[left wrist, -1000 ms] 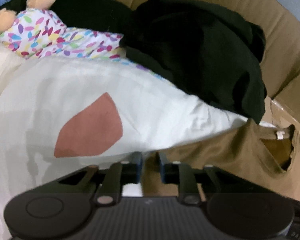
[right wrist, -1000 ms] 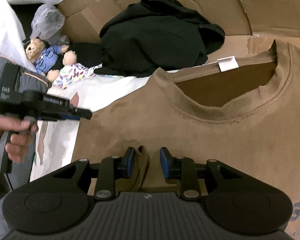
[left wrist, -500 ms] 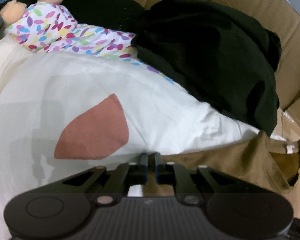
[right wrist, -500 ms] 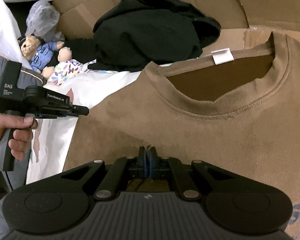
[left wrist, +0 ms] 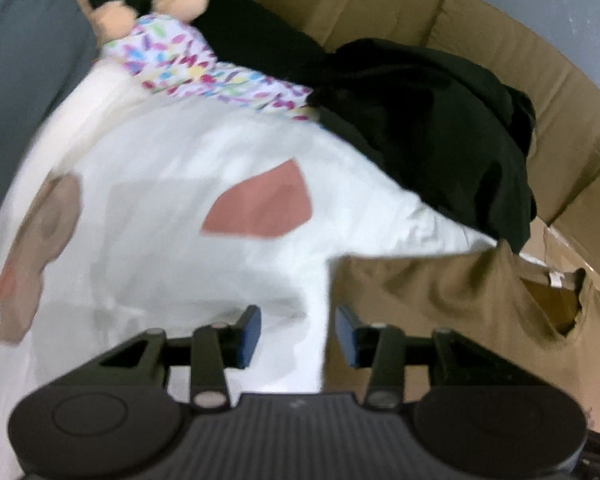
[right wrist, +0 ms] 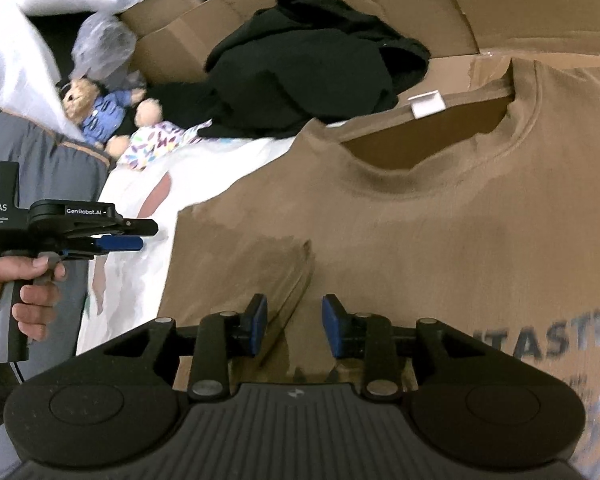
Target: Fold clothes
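Note:
A brown T-shirt (right wrist: pixel 440 216) lies flat, collar and white label toward the far side, its left sleeve folded in over the chest as a flap (right wrist: pixel 276 268). My right gripper (right wrist: pixel 294 330) hovers over that flap's edge; its jaws are opening and the pads press on nothing. My left gripper (left wrist: pixel 298 334) is opening too, over the white sheet just left of the brown T-shirt (left wrist: pixel 440 304), with nothing between its pads. In the right wrist view the left gripper (right wrist: pixel 134 236) sits at the left in a person's hand (right wrist: pixel 24 284), off the shirt's edge.
A white sheet with reddish patches (left wrist: pixel 188 216) lies under and left of the shirt. A black garment (right wrist: pixel 312 76) is heaped beyond it on flattened cardboard (right wrist: pixel 520 4). Soft toys (right wrist: pixel 100 112) and a flowered cloth (left wrist: pixel 188 68) lie at the far left.
Both grippers were shut on the brown shirt half a second ago; now both have let go and stand apart. The left gripper has moved left off the shirt; the sleeve lies folded over.

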Available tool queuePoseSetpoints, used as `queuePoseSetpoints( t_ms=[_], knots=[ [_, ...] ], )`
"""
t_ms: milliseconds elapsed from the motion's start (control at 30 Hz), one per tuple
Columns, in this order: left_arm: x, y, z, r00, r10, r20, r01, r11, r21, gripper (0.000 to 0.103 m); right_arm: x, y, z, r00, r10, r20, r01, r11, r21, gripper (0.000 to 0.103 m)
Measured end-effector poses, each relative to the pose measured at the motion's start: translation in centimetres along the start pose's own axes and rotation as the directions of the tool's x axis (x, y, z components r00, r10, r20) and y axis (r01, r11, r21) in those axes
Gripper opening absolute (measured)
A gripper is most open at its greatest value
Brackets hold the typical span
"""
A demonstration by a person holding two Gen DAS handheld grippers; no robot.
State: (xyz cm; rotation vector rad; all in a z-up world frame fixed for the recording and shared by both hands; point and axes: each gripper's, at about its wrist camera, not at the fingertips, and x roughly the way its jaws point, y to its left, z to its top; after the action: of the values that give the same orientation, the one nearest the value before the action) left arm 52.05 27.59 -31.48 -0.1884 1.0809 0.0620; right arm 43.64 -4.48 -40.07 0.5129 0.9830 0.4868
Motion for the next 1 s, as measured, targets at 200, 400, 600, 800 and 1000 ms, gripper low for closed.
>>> queuePoseSetpoints(
  t_ms=[200,400,600,800,1000],
  knots=[
    [-2.7,1.3,-4.9,0.999,-0.026,-0.026,0.026,1.000,0.010,0.045,-1.7,2.4,-2.8,0.999,0.035,-0.028,-0.037,0.998,-0.059,0.034],
    [-4.1,1.6,-9.5,0.995,-0.080,-0.055,0.081,0.996,0.031,0.044,-2.7,3.6,-4.8,0.998,0.026,-0.055,-0.031,0.995,-0.090,0.034],
    [-4.3,2.2,-12.5,0.992,-0.096,-0.078,0.099,0.994,0.038,0.044,-3.5,4.3,-6.4,0.997,0.022,-0.080,-0.033,0.990,-0.138,0.034],
    [-3.3,2.3,-14.7,0.987,-0.118,-0.110,0.126,0.990,0.066,0.043,-3.0,5.2,-7.5,0.994,0.031,-0.101,-0.048,0.984,-0.174,0.034],
    [-2.7,1.7,-15.3,0.989,-0.117,-0.094,0.129,0.984,0.126,0.043,-2.0,6.0,-8.0,0.992,0.034,-0.119,-0.058,0.977,-0.206,0.035]
  ],
)
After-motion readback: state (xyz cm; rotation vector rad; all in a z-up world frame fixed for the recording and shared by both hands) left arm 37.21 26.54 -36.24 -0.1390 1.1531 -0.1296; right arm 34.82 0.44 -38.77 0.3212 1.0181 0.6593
